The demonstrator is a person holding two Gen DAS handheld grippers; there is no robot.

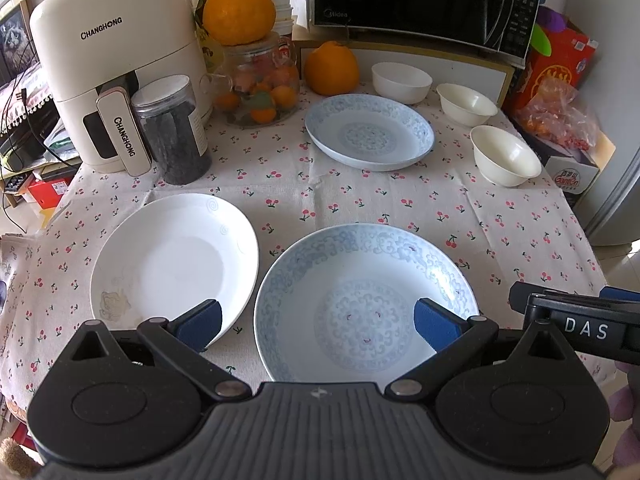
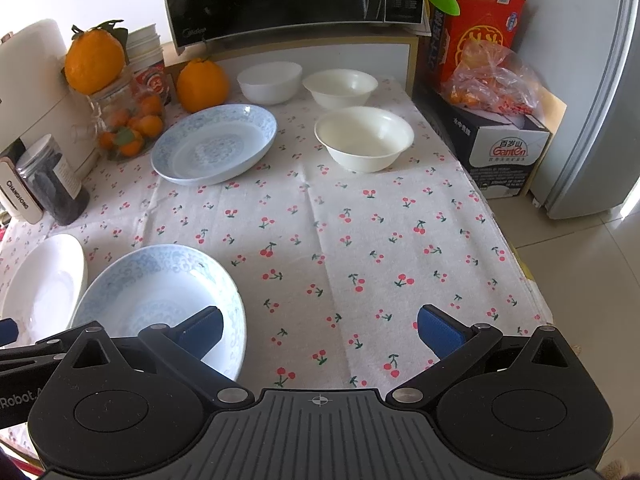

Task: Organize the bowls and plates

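On the cherry-print tablecloth [image 1: 352, 200] lie a plain white plate [image 1: 172, 256] at near left and a blue-patterned plate [image 1: 360, 300] just in front of me. A second blue-patterned plate [image 1: 368, 132] rests farther back. Three white bowls stand at the back right: bowl one [image 1: 402, 80], bowl two [image 1: 466, 102], bowl three [image 1: 504, 154]. My left gripper [image 1: 318, 326] hovers open over the near blue plate, holding nothing. My right gripper [image 2: 320, 332] is open above bare cloth, to the right of the near blue plate [image 2: 160, 300]. The bowls [image 2: 364, 136] lie well ahead of it.
A cream air fryer [image 1: 108, 68], a dark jar [image 1: 172, 128], a glass jar of small oranges [image 1: 260, 84] with a big orange on top, a loose orange [image 1: 330, 68] and a microwave [image 1: 424, 0] line the back. Boxes [image 2: 496, 136] stand beyond the table's right edge.
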